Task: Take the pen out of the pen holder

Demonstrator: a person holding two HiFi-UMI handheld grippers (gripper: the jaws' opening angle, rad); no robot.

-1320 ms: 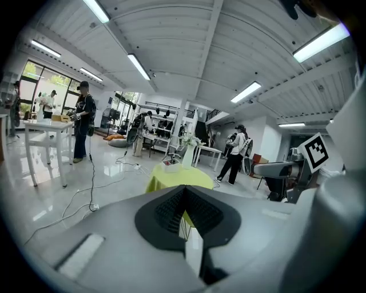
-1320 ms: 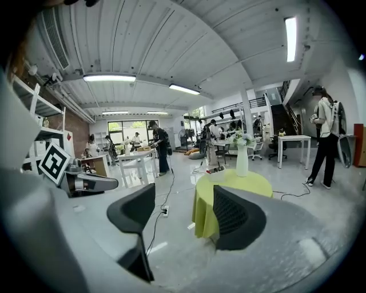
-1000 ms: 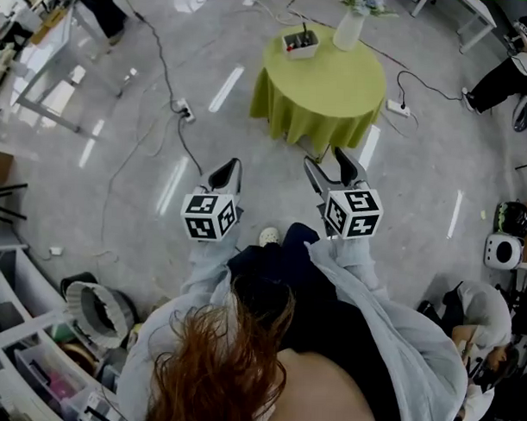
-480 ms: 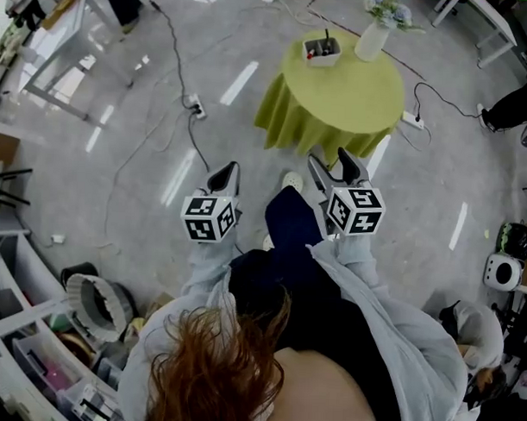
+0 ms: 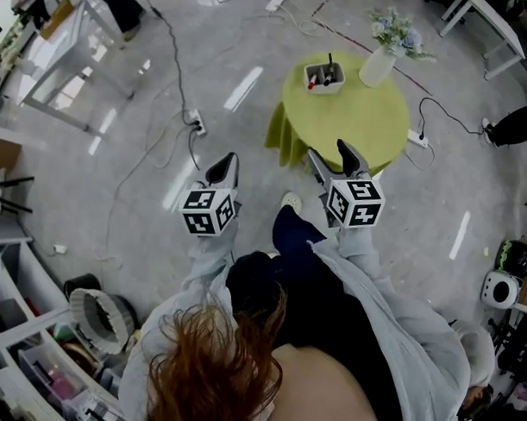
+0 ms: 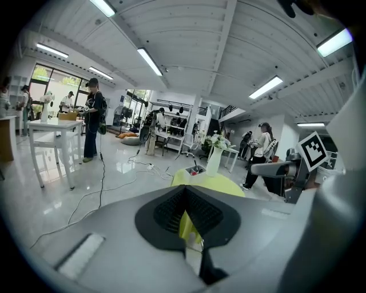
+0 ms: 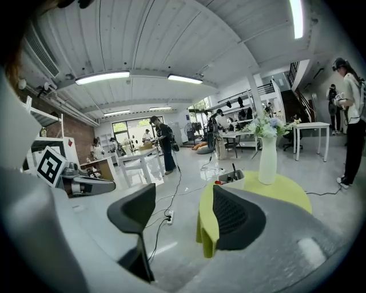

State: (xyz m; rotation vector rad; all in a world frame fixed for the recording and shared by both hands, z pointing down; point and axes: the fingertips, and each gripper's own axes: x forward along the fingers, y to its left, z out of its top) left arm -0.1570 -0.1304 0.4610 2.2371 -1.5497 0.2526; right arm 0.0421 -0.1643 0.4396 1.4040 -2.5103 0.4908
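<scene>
A white pen holder (image 5: 323,76) with a black pen (image 5: 330,61) standing in it sits at the far left edge of the round table with a yellow-green cloth (image 5: 361,122). Both grippers hang in the air short of the table, touching nothing. My left gripper (image 5: 223,168) is shut and empty, well left of the table. My right gripper (image 5: 331,158) is open and empty, over the table's near edge. The right gripper view shows the pen holder (image 7: 233,176) beyond the open right gripper (image 7: 183,214). In the left gripper view, the pen holder (image 6: 194,170) lies beyond the closed left gripper (image 6: 184,209).
A white vase with flowers (image 5: 378,64) stands on the table to the right of the holder. Cables and a power strip (image 5: 190,118) lie on the floor left of the table. White tables (image 5: 62,43) stand at the upper left, and shelving (image 5: 17,343) at the lower left. People (image 6: 92,117) stand further off.
The person has walked toward the table, so it now lies closer to both grippers; the right gripper now reaches its near edge. Neither gripper's jaws have changed.
</scene>
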